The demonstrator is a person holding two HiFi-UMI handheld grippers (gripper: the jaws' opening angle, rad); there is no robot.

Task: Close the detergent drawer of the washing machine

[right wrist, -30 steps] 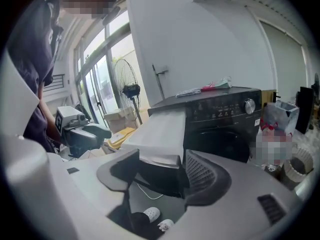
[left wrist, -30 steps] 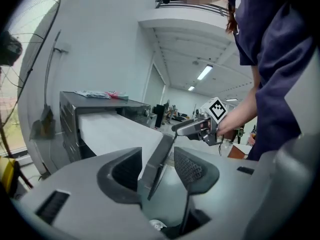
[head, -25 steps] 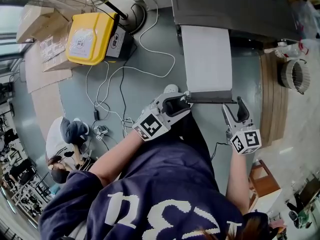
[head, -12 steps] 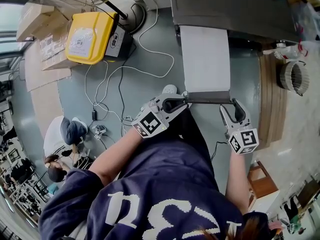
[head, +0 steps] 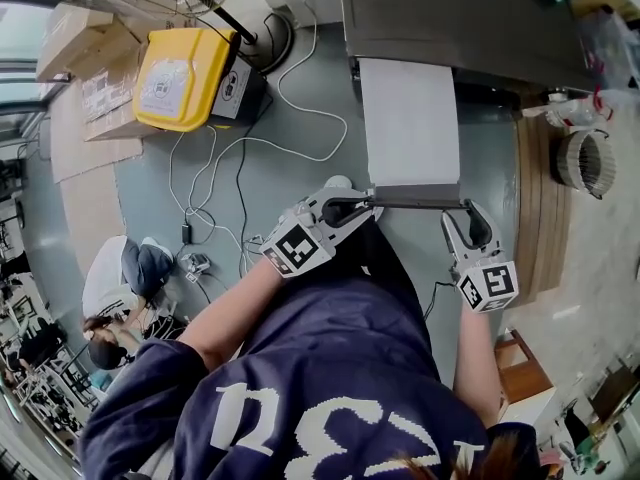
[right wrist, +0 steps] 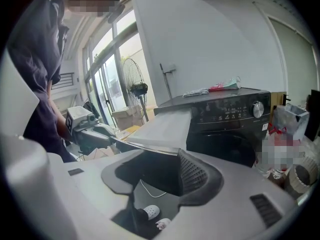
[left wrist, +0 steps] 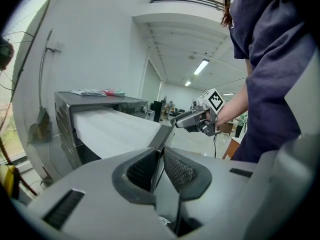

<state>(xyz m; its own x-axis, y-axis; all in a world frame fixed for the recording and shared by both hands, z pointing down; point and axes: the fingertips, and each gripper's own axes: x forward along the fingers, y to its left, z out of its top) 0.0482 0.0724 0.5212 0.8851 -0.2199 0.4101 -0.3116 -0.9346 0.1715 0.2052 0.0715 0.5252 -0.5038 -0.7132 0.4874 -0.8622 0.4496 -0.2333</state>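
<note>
Around drawer front (head: 415, 201), left gripper (head: 366, 206) and right gripper (head: 466, 211), fingers (left wrist: 182, 170) narrower.

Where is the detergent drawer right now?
In the head view the white drawer sticks out of the dark washing machine at top centre, right of the yellow case, its dark front edge nearest the person.

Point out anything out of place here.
The white drawer stands pulled far out of the washing machine, overhanging the floor. Loose cables sprawl beside it. Nothing looks spilled or broken.
</note>
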